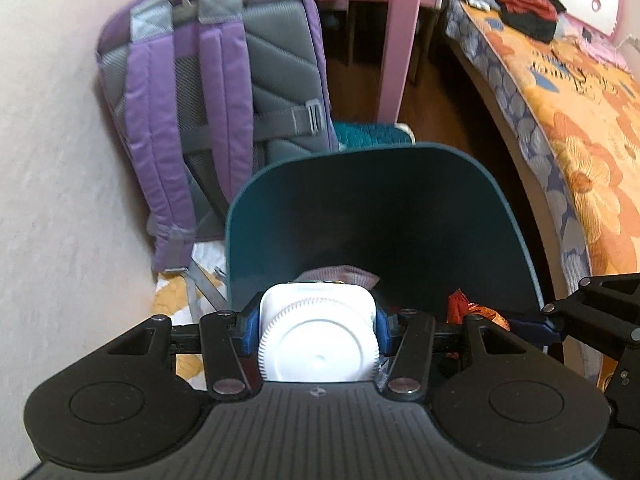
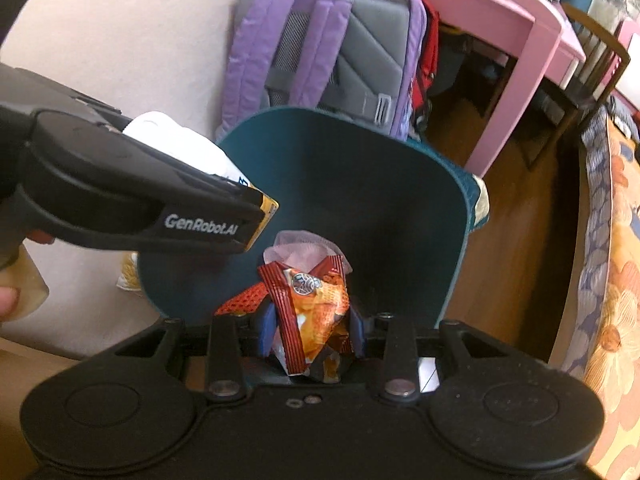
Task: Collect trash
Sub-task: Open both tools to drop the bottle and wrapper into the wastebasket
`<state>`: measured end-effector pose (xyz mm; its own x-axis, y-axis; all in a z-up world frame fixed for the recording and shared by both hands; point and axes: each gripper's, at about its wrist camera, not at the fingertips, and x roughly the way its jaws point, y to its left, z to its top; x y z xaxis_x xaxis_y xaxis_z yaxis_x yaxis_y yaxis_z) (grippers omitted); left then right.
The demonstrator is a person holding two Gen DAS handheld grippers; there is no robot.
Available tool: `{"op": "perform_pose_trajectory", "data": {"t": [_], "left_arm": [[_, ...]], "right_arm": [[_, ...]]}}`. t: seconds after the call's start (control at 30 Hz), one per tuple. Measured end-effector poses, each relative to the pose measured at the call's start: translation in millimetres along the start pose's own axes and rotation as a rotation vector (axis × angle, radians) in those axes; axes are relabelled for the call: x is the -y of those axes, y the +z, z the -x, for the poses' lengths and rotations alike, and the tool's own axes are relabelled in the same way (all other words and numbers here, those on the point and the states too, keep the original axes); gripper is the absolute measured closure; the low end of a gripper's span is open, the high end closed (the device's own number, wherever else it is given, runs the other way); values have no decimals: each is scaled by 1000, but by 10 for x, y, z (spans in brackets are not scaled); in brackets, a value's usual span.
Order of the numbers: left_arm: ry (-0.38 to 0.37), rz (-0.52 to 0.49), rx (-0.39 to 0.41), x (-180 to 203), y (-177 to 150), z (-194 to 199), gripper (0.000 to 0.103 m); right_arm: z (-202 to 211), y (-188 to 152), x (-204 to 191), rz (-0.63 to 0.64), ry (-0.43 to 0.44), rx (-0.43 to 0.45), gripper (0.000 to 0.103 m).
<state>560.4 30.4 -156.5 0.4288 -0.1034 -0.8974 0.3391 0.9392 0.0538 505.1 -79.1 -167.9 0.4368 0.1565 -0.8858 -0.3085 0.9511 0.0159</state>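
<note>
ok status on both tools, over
Left tool shut on white bottle. Right tool shut on orange snack wrapper. Both over teal bin, pink tissue inside. Nothing blocking.

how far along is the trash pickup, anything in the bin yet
Partly done: a pinkish crumpled piece already lies inside the teal bin. In hand: the left gripper is shut on a white bottle, and the right gripper is shut on an orange snack wrapper, both held at the bin's opening. Left: releasing both into the bin. Whether more trash remains elsewhere isn't visible.
</note>
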Motion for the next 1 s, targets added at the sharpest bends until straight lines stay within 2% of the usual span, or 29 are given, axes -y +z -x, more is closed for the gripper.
{"op": "perform_pose_trajectory", "data": {"t": [0.2,0.5,0.67,0.73,0.8,0.87,1.0], "left_arm": [[-26,-30,-96,28,-26,-320,52],[-54,-64,-203,63,-94,-580,51],[-73,-87,-194,91,-126,-555,51],[-81,-82,-189,93,-124,-528,47],[-97,-66,-180,87,-120,-480,39],[-103,-64,-165,90,-114,-423,38],[-97,-83,-124,156,-122,-231,38]], "right_arm": [[-196,23,14,-13,-19,-59,67],[-364,45,12,-29,-49,-112,63],[-382,31,20,-52,-36,-116,59],[-359,16,5,-50,-40,-112,58],[-330,-5,-1,-50,-37,-107,56],[-301,-11,12,-55,-39,-99,53],[-184,-35,32,-68,-34,-74,53]]}}
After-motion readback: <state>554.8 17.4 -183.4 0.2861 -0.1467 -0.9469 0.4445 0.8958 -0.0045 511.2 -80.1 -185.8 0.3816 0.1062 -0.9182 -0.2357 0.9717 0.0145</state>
